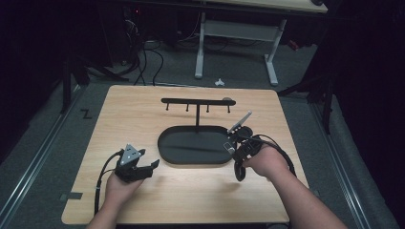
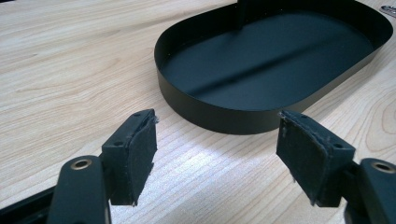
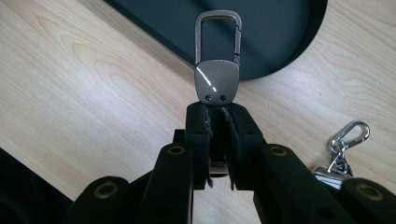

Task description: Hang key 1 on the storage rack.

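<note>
1. Jaws on the right gripper [image 3: 218,140] are clamped tight on the lower end of a metal carabiner keychain [image 3: 217,65]. Both pads press against it, and its clip loop sticks out past the tips, over the edge of the black oval tray [image 3: 280,42].
2. Left gripper [image 2: 217,154] is the opposite: jaws spread wide, nothing between the pads [image 2: 140,154], just bare wood under them. It sits low over the wooden table [image 1: 143,114], just short of the tray's near rim, not touching it.
3. Beside the right gripper in its own view, a second key ring with a small silver snap hook [image 3: 348,144] lies flat on the table, outside the tray.
4. From the high view, the left hand [image 1: 122,183] holds its gripper near the tray's left end, and the right hand [image 1: 267,162] holds its gripper at the tray's right end.
5. The tray looks empty inside, dark and smooth, with a post rising from its far side.
6. Farthest back, that post carries a black hook bar [image 1: 198,101] with small pegs hanging under it. Can't tell if anything hangs on them.
</note>
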Demonstrator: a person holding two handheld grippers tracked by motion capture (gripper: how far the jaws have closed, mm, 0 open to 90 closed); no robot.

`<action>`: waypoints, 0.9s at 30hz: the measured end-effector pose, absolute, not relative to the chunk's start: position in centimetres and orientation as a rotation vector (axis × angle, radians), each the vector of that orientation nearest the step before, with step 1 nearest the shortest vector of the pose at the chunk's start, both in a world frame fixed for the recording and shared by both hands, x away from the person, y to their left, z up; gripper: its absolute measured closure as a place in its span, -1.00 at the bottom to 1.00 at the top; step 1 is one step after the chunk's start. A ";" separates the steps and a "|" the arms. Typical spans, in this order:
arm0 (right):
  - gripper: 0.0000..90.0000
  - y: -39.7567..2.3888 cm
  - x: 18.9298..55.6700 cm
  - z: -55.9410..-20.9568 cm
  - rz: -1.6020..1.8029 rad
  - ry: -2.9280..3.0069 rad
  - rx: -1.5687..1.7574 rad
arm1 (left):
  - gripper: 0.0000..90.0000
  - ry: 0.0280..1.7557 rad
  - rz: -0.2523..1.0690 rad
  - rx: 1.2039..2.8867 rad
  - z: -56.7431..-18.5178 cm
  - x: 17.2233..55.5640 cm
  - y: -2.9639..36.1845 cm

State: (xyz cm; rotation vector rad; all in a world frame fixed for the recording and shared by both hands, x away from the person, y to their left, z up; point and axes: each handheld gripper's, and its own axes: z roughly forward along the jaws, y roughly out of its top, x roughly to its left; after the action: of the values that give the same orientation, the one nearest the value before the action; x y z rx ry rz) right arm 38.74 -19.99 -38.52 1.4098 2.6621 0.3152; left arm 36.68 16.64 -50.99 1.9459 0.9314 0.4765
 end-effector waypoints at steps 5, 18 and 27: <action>0.79 -19.6 39.3 -38.0 0.337 2.672 1.418 | -0.35 0.928 0.478 1.941 -51.0 36.6 16.7; 0.79 -18.2 41.0 -35.9 0.352 2.676 1.388 | -0.35 0.925 0.477 1.943 -51.0 36.6 16.7; 0.79 -17.1 42.5 -34.1 0.397 2.651 1.374 | -0.36 0.928 0.478 1.942 -50.9 36.6 16.8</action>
State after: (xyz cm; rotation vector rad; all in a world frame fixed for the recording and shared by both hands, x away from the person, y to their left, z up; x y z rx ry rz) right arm 42.47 -17.14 -34.12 1.3744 2.6510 0.3968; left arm 36.64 16.82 -50.91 1.9417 0.9280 0.4776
